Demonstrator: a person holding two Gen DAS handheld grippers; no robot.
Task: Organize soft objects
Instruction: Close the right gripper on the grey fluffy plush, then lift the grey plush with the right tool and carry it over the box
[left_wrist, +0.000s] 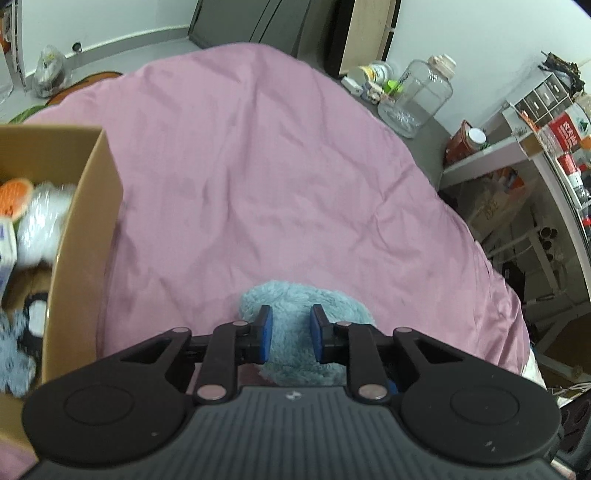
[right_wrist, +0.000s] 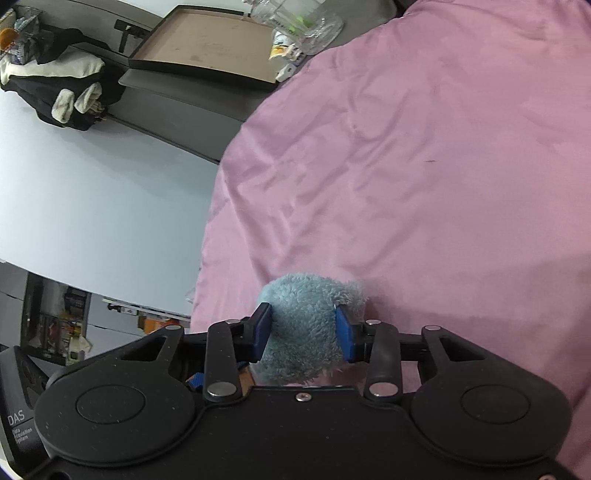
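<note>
Cardboard box (left_wrist: 92, 229) at left on the pink bedsheet (left_wrist: 258, 166), holding a white plush (left_wrist: 40, 221), an orange plush (left_wrist: 14, 195) and a grey plush (left_wrist: 14, 354). Near centre of the bed, left gripper (left_wrist: 291, 334) has its fingers (left_wrist: 265, 334) narrow, clamped on a fold of the light-blue plush toy (left_wrist: 291, 295). Right gripper (right_wrist: 303, 332) has its fingers (right_wrist: 343, 334) a little wider, pressed into another fluffy part of the same toy (right_wrist: 303, 317), near the bed's edge. Clear jar (left_wrist: 417, 96) and cluttered shelves (left_wrist: 535, 122) far right, off the bed.
</note>
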